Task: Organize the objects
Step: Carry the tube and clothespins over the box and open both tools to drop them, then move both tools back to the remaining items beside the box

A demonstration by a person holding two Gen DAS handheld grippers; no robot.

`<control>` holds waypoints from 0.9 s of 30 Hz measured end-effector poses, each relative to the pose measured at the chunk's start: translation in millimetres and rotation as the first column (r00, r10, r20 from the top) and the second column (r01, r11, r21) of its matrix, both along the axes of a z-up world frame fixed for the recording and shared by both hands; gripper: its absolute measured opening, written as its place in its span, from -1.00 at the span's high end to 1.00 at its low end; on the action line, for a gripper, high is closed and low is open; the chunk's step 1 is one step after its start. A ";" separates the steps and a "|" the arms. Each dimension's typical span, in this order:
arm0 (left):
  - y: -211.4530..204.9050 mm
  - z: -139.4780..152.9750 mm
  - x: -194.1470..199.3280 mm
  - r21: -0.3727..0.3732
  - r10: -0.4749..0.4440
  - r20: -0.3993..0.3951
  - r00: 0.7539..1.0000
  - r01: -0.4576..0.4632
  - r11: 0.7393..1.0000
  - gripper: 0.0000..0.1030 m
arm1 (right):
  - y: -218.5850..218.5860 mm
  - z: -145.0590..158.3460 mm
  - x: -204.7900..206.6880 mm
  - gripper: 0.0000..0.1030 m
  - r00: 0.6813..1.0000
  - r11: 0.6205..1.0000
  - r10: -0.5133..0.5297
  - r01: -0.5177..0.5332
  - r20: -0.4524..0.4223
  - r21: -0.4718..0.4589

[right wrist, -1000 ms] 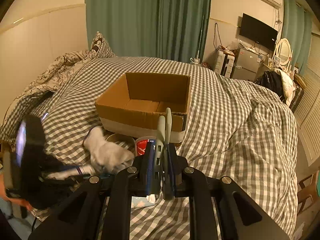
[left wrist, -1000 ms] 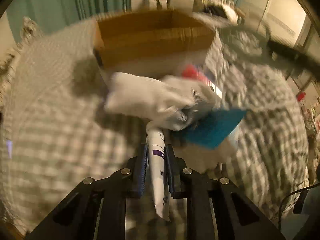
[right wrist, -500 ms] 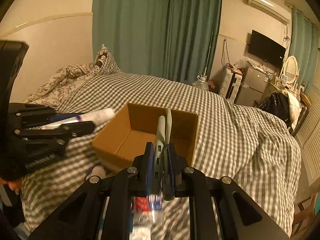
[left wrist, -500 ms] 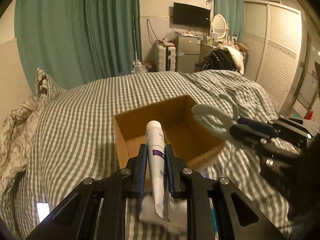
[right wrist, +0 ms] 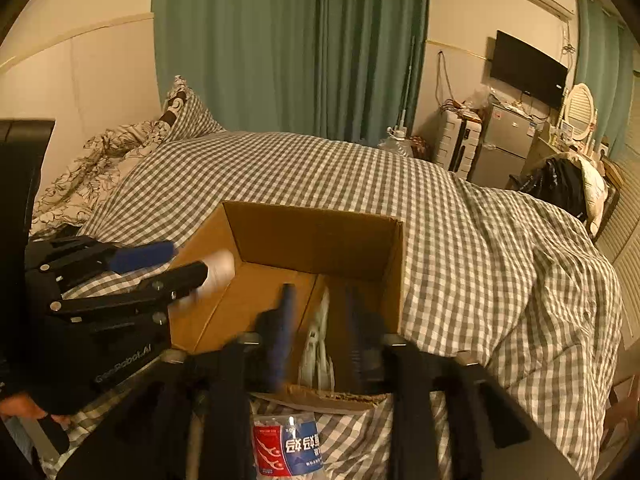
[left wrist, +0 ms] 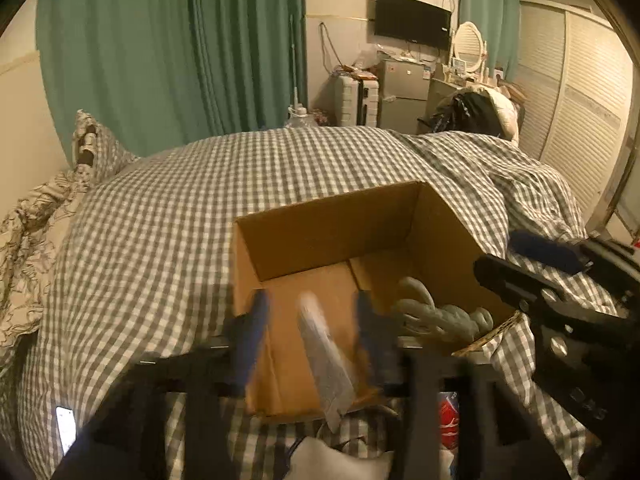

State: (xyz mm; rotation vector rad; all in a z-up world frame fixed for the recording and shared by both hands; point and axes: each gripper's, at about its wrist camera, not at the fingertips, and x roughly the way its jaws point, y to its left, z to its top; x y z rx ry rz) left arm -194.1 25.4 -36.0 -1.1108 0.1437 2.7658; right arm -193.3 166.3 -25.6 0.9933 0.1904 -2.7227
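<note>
Behind the box [left wrist: 332, 236], only the left view shows scissors [left wrist: 440, 314].

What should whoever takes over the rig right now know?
Left gripper: open over the cardboard box, white tube loose between its fingers, blurred, not gripped.
Right gripper: open over the box, grey scissors loose between its fingers.
Done: in the left wrist view the scissors lie inside the box by the near right corner; the tube looks as if it is dropping in.
Left: the red and blue labelled bottle and the white cloth lie on the checked bed in front of the box.
</note>
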 end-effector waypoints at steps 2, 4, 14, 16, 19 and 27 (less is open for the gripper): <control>-3.2 6.8 7.5 0.003 0.006 -0.019 1.000 -0.006 1.000 -0.31 | 3.1 7.0 7.1 -0.03 1.000 1.000 -0.011 0.011 -0.021 -0.004; -7.1 14.5 15.6 0.012 0.007 -0.021 1.000 -0.007 1.000 -0.47 | 6.6 17.9 17.1 -0.06 0.999 1.000 -0.014 0.014 -0.039 -0.008; -25.0 55.2 80.5 0.025 0.028 -0.109 0.994 -0.025 0.999 -1.00 | 20.9 84.5 99.7 -0.71 0.982 0.999 -0.039 0.044 -0.186 0.027; -28.0 53.5 94.2 0.030 0.030 -0.107 0.994 -0.027 0.999 -1.00 | 23.5 89.1 115.0 -0.74 0.980 0.998 -0.043 0.053 -0.196 0.042; -32.0 43.4 109.9 0.032 0.044 -0.091 0.995 -0.041 0.999 -1.00 | 25.5 85.0 130.3 -0.74 0.981 0.997 -0.050 0.061 -0.190 0.053; -32.7 -31.0 138.0 -0.025 0.064 0.032 0.997 -0.063 0.998 -1.00 | 23.4 8.9 145.1 -0.74 0.999 0.997 -0.036 0.038 -0.023 0.064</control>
